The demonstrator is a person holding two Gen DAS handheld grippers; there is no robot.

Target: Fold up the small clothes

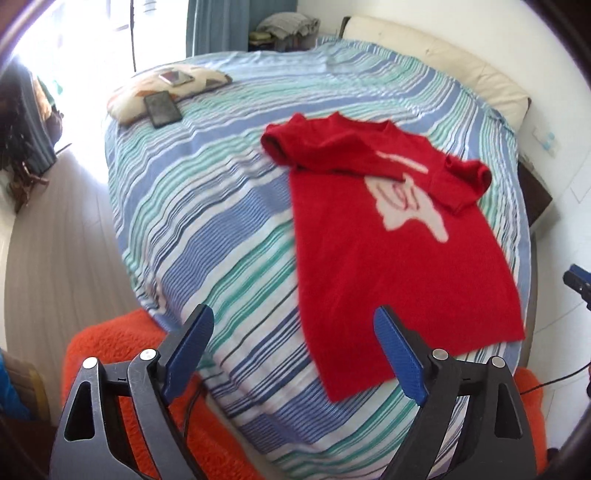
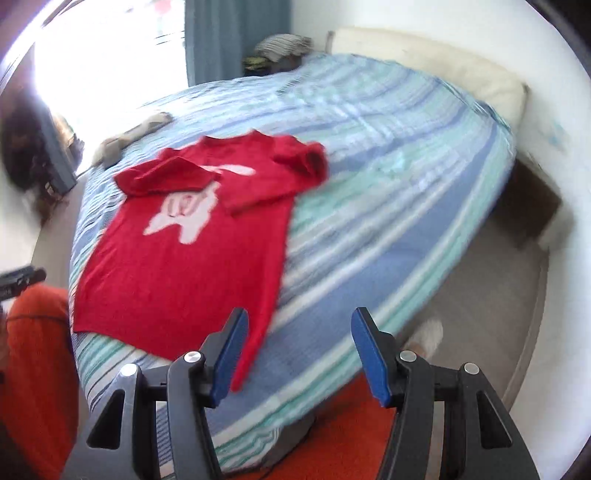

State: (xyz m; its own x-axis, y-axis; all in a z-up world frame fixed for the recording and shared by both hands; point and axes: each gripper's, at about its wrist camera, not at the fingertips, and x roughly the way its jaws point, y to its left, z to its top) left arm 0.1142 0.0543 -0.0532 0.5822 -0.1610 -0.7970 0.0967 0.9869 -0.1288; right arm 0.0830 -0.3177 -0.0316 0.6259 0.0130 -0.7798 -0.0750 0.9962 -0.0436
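Blue-padded jaws of the left gripper (image 1: 293,350) stand wide apart with nothing between them, raised above the near edge of the bed (image 1: 207,229), whose cover is striped in blue, green and white. Just beyond its right finger lies the red T-shirt (image 1: 399,266), spread flat on the cover with its hem toward the foot of the bed and a white print on its chest. Both short sleeves are folded in over the upper body, so the top of the shirt looks bunched while the lower part lies smooth. From the other side, the right gripper (image 2: 299,354) is likewise parted and empty; one corner of the shirt's hem (image 2: 251,354) shows close beside its left finger, and the blur does not let me say whether cloth and pad touch. An orange rug (image 1: 110,354) covers the floor at the foot of the bed. Farther up the cover, well apart from the shirt, a patterned cushion (image 1: 136,99) carries a dark tablet (image 1: 162,109) and a smaller phone (image 1: 175,77). A cream headboard (image 1: 443,70) runs along the far side, and a blue curtain (image 1: 218,26) hangs by the bright window.
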